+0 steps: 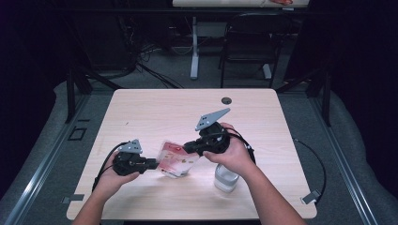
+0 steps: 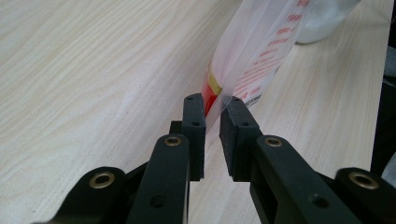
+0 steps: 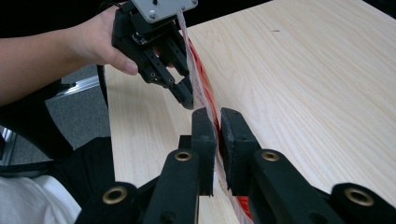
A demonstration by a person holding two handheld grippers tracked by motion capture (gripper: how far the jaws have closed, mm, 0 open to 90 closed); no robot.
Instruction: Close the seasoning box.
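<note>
One bag [image 1: 174, 159] — one jar [image 1: 225, 178].

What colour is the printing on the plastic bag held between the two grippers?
Red, on clear plastic bag, with a small yellow patch; best in the left gripper view.

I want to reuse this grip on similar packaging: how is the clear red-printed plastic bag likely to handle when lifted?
Probably floppy: the plastic bag is a thin film that bows between the left gripper and right gripper. Likely light, since it hangs from edge pinches. Possibly slippery, being glossy.
</note>
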